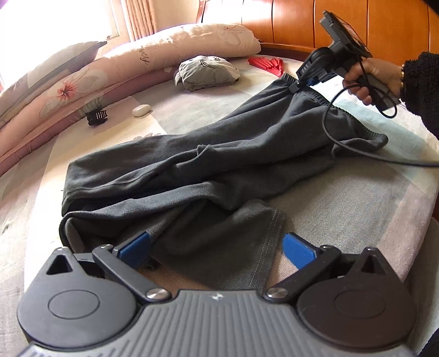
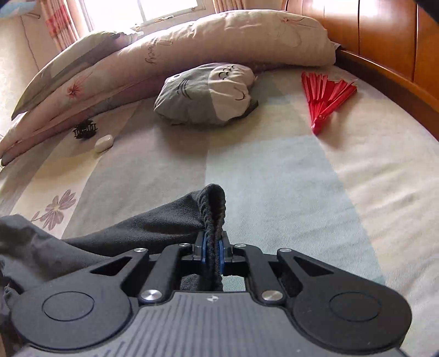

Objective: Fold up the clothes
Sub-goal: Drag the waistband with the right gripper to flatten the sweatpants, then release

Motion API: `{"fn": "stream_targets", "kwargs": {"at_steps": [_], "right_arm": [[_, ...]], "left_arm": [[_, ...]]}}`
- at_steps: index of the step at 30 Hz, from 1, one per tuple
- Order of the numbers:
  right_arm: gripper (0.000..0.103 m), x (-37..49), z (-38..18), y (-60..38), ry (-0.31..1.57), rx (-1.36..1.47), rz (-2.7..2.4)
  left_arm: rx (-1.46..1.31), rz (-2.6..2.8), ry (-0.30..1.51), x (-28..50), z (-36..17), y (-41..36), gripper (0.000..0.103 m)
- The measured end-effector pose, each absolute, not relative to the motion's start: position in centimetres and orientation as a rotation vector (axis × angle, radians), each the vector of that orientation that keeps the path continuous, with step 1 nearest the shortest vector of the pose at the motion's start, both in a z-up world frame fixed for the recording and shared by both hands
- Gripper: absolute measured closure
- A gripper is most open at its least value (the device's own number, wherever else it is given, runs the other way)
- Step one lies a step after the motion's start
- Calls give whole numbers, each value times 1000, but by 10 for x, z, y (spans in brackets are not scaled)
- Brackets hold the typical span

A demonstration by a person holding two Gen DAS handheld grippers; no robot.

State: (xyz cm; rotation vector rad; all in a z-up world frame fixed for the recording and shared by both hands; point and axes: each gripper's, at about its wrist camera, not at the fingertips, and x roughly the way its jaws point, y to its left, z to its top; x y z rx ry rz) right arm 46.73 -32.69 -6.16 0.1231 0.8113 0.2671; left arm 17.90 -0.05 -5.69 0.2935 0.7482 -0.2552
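left wrist: rumpled dark grey trousers

Daylight pours in from the window, which is blown out to pure white glare. The bed is evenly bright with soft shadows. Both views bow strongly at the edges, and the dark trousers look slightly soft.
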Motion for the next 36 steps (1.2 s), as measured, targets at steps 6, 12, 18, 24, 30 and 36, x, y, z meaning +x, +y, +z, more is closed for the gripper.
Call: {"fn": "stream_targets", "kwargs": {"at_steps": [6,12,18,24,30,36], "right_arm": [[91,512,-68,-324,799,60,165],[60,492,-68,-331,826,138,175],[38,417,-44,-351,840,233,256],[29,324,-50,-352,907,320,358],[29,255,-79,-329,983,326,382],[20,238,-86,-323,957,384,380]], "left_arm": [[278,-240,750,188,-58,3,1],[276,-247,757,186,-59,3,1],[263,-261,760,178,-58,1,1],[230,-294,799,168,-63,-5,1],[183,-363,851,163,-84,-18,1],[172,-347,860,163,-105,-21,1]]}}
